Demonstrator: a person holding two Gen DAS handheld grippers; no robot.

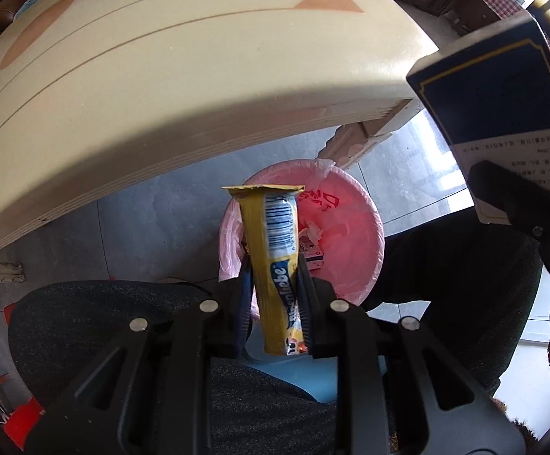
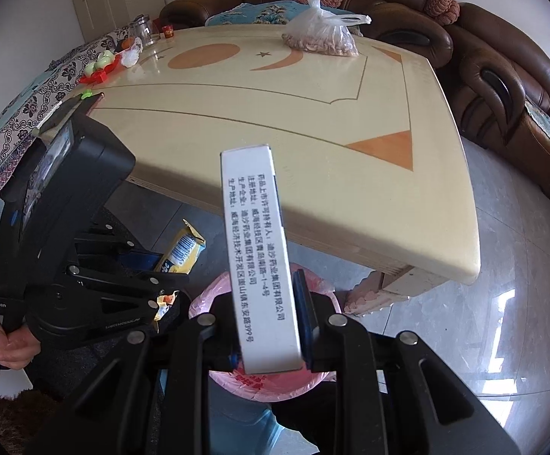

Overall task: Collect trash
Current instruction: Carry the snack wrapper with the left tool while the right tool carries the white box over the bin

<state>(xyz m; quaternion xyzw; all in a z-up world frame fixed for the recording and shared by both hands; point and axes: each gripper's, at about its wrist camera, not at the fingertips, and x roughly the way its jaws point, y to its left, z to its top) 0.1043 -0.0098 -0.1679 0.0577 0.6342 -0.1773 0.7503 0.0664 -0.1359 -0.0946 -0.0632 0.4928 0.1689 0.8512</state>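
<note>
Both loads sit over the bin (image 1: 354, 223), which stands on the floor by the table (image 2: 313, 121) corner, pink liner in, some scraps already at the bottom.

Risks, as I judge them: the box (image 2: 261, 265) is long and hangs near the bin's rim; released from here it may strike the rim or tip out onto the floor. The wrapper (image 1: 275, 261) is light and could drift or cling to a pad. The two grippers are close; opening both at once may make them knock.

Pose: left gripper (image 1: 275, 295) points steeply down, jaws clenched on the wrapper's lower half. Right gripper (image 2: 271, 326) tilts down less steeply, jaws clamped on the box's flat faces.
</note>
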